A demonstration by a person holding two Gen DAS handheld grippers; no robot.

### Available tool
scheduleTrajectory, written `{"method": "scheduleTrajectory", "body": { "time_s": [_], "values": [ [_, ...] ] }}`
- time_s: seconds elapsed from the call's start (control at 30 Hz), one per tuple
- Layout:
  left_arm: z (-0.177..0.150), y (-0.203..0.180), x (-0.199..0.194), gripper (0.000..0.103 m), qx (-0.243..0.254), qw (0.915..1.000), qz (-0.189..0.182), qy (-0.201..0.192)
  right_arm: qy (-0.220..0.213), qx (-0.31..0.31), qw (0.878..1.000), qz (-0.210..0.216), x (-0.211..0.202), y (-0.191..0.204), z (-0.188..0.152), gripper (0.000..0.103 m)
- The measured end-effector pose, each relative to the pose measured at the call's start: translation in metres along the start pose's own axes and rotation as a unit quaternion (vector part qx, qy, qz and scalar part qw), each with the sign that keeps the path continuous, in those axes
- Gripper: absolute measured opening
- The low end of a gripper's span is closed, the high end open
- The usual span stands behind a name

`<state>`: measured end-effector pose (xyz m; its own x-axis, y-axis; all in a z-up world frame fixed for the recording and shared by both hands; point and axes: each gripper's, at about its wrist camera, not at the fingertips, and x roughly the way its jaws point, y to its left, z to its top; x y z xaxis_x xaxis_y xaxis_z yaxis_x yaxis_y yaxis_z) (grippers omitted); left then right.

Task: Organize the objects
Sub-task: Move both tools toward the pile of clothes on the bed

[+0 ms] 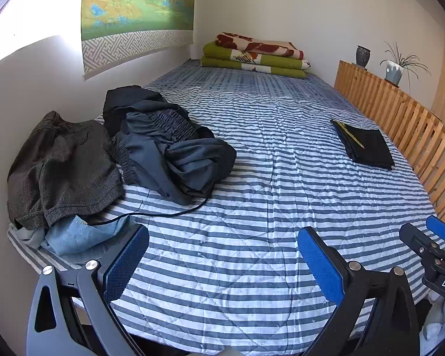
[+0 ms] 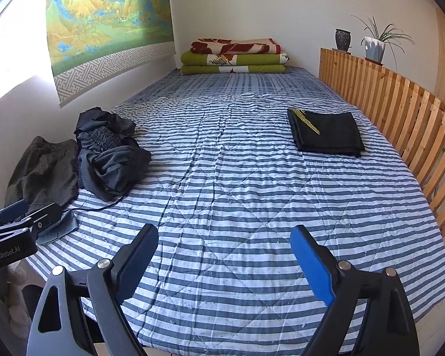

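A heap of dark clothes lies on the striped bed [image 1: 252,207] by the left wall: a grey-brown garment [image 1: 62,172], dark blue-grey shorts [image 1: 175,148] and a light blue garment [image 1: 83,237]. The heap also shows in the right wrist view [image 2: 109,160]. A folded black garment [image 1: 365,145] with yellow stripes lies at the right side, also in the right wrist view [image 2: 326,133]. My left gripper [image 1: 222,258] is open and empty above the bed's near edge. My right gripper [image 2: 225,258] is open and empty, beside the left one.
Folded green and red blankets [image 1: 255,56] are stacked at the bed's far end. A wooden slat rail [image 1: 406,124] runs along the right side, with a dark vase [image 1: 362,55] and a potted plant [image 1: 397,68] on it. A landscape scroll [image 1: 133,9] hangs on the left wall.
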<state>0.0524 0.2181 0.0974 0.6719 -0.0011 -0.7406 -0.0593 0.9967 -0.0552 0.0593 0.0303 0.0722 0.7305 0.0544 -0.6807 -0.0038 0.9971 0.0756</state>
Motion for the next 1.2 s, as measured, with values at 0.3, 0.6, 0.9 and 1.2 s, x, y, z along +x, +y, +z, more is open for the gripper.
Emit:
{"method": "scheduleTrajectory", "body": {
  "time_s": [0.3, 0.6, 0.9, 1.2],
  "values": [
    [0.010, 0.009, 0.005, 0.102, 0.006, 1.0000, 0.005, -0.004, 0.011, -0.009, 1.000, 0.010, 0.015, 0.011, 0.005, 0.088],
    [0.015, 0.023, 0.021, 0.102, 0.004, 0.9998, 0.018, 0.001, 0.003, -0.022, 0.999, 0.030, 0.034, 0.028, 0.030, 0.088],
    [0.029, 0.079, 0.030, 0.102, -0.029, 0.9982, 0.051, -0.015, 0.009, -0.065, 0.995, 0.077, 0.071, 0.072, 0.072, 0.088],
    [0.041, 0.170, 0.048, 0.102, -0.095, 0.9919, 0.081, -0.020, 0.035, -0.109, 0.986, 0.120, 0.140, 0.146, 0.121, 0.088]
  ]
}}
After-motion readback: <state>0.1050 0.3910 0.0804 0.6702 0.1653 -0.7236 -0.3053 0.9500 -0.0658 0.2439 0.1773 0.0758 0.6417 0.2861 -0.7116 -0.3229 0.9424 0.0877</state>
